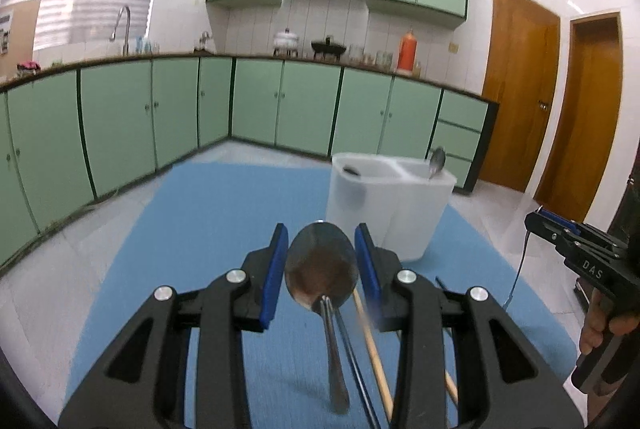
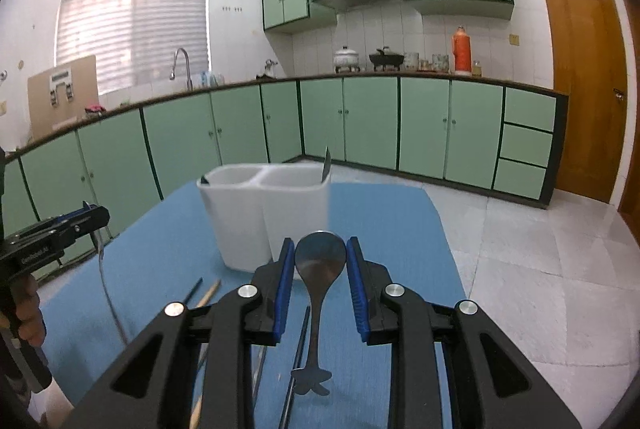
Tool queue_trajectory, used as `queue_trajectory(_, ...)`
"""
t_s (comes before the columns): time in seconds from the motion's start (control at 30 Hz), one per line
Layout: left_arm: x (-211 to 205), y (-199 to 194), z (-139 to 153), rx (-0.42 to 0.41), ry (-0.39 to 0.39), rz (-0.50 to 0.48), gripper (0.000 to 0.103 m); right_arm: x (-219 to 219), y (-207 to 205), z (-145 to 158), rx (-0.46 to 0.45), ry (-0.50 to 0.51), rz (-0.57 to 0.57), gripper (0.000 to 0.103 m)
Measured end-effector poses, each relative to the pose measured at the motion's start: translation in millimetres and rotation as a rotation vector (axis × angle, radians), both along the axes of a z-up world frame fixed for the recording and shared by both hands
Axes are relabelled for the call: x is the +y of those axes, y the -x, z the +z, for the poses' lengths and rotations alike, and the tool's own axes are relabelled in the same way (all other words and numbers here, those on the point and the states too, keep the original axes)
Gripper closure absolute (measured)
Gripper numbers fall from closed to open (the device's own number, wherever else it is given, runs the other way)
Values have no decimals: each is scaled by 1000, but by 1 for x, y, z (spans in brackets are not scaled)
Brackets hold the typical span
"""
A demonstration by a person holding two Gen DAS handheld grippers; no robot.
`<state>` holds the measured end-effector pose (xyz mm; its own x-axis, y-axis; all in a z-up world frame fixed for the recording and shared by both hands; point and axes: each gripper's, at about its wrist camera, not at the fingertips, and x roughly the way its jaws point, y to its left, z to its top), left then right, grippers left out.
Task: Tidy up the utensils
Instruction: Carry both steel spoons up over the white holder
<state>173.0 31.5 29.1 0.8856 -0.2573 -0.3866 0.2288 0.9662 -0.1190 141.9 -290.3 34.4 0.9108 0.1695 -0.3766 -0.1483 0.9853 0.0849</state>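
Both grippers hold a spoon by its bowl, apparently lifted off the mat, so the step in hand looks like the carry toward the white two-compartment plastic utensil holder [image 2: 264,217]. In the left wrist view the left gripper [image 1: 322,261] has its blue pads narrow around the bowl of a shiny steel spoon [image 1: 322,269], whose handle hangs down toward the bottom of the frame. In the right wrist view the right gripper [image 2: 320,271] clamps the bowl of a duller grey metal spoon with a flared, leaf-shaped handle end [image 2: 320,261]; its jaws stand narrow on it.

The holder stands in the middle of that frame, just beyond the right gripper's tips; one spoon [image 1: 437,161] already leans in its right compartment, and something dark shows at the rim of the left one. The next move calls for bringing each spoon over a compartment, handle down, and releasing it without knocking the holder.

Chopsticks, one pale wooden [image 1: 374,349] and one dark [image 2: 298,353], lie on the blue mat [image 2: 160,249] at lower centre, still to be sorted. Around the mat are pale floor tiles, mint-green cabinets [image 2: 360,121], a window with blinds at upper left, and a wooden door [image 2: 584,81] at right.
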Motion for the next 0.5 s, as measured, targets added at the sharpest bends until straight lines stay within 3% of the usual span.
queue_trajectory(0.33,-17,-9,24,-103,18,-29,70,0,-10,22,-56,-7,19,77)
queue_trajectory(0.5,-22,-17,47,-139,45,-45,70,4,-18,48,-107,-6,45,77)
